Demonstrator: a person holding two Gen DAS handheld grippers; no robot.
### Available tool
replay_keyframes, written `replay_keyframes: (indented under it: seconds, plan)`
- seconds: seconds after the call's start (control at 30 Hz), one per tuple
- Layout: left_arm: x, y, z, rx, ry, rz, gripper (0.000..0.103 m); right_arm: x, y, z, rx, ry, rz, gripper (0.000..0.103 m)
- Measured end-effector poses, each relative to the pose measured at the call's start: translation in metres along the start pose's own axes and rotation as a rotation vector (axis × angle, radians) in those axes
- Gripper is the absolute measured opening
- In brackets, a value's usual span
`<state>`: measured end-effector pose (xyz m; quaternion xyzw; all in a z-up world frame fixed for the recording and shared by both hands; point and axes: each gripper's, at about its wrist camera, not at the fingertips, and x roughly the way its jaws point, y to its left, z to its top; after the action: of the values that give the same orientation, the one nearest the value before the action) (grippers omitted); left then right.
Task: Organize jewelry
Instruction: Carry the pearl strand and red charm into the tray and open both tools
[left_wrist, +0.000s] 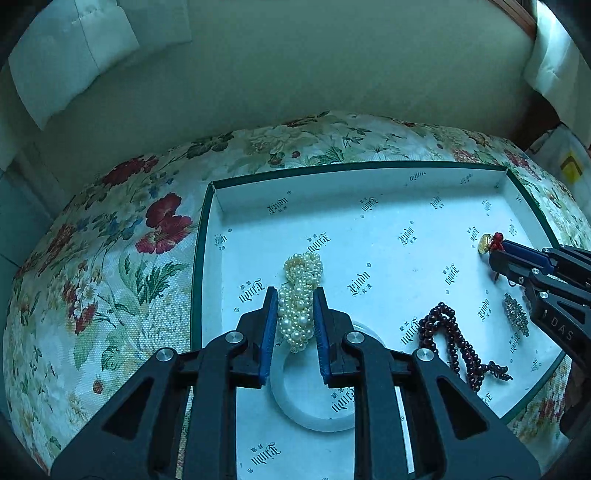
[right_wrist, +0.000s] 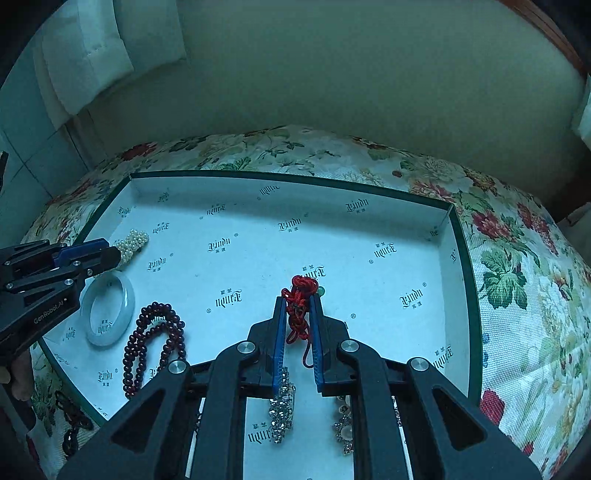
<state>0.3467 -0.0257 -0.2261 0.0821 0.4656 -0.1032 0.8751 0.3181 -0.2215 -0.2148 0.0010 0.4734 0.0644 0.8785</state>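
Jewelry sorting looks partly done: left tool (left_wrist: 295, 295) clenched on a cream pearl bead cluster (left_wrist: 300, 295), right tool (right_wrist: 298, 306) clenched on a red knotted cord charm (right_wrist: 300, 302), both over the white printed tray (right_wrist: 458, 236), where a dark red bead strand (right_wrist: 155, 332) and pale bangle (right_wrist: 107, 306) already lie beside them.

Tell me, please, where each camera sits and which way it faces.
Left wrist: on the left gripper, facing down-forward at the pearl string it grips; right gripper at right.
Right wrist: on the right gripper, facing the red cord it grips; left gripper at left.
Shared: white tray, white bangle, dark bead string.
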Motion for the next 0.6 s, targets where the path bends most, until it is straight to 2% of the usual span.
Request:
replay_keyframes:
  seconds: [0.07, 0.13, 0.17, 0.23, 0.43, 0.6]
  plan:
    - [0.002, -0.001, -0.001, -0.001, 0.003, 0.003, 0.027, 0.001, -0.002, 0.0, 0.008, 0.002, -0.006, 0.021]
    - [0.001, -0.001, -0.001, 0.002, -0.001, 0.006, 0.034, 0.001, -0.005, -0.001, 0.024, -0.003, -0.008, 0.054]
    - [0.001, -0.002, -0.001, 0.002, -0.002, 0.008, 0.043, 0.0, -0.005, -0.002, 0.03, -0.013, -0.008, 0.057]
    - [0.0, -0.001, -0.002, -0.005, -0.008, 0.009, 0.051, -0.001, -0.005, -0.003, 0.026, -0.018, -0.015, 0.057]
    - [-0.013, 0.001, -0.003, -0.025, -0.028, -0.003, 0.056, -0.017, -0.008, -0.001, 0.044, -0.052, -0.024, 0.057]
    - [-0.04, -0.003, -0.007, -0.016, -0.065, -0.019, 0.058, -0.043, -0.005, -0.004, 0.039, -0.09, -0.029, 0.057]
